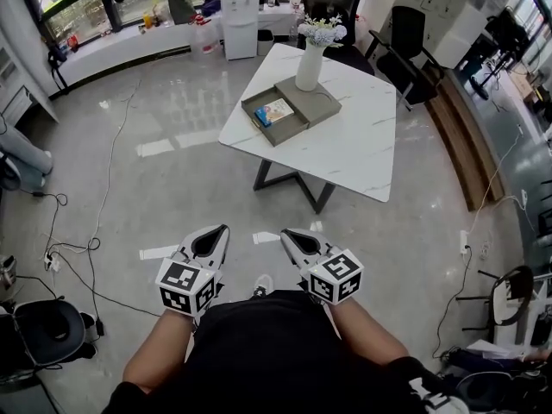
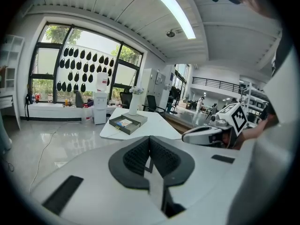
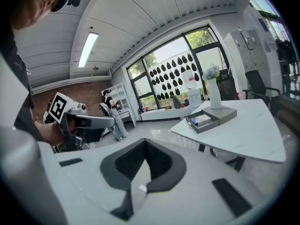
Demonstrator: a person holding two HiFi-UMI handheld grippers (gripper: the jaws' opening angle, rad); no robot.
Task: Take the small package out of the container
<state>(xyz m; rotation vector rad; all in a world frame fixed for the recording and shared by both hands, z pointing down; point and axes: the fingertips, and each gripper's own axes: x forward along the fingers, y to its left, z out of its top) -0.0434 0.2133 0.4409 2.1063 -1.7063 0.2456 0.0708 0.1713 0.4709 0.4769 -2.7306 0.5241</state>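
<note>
Both my left gripper [image 1: 220,232] and right gripper [image 1: 287,235] had their jaws closed on nothing, held low by my body, well apart from the table [image 1: 362,145]. The small package [image 1: 276,110] lay in the grey container [image 1: 294,127], beside the vase [image 1: 309,63]. I judged I should step close, open one pair of jaws early, then descend clear of the container's wall.

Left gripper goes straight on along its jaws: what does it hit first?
Way looks free across the floor, then probably the near edge of the white table, by the grey container. Depth and height are hard to judge.
</note>
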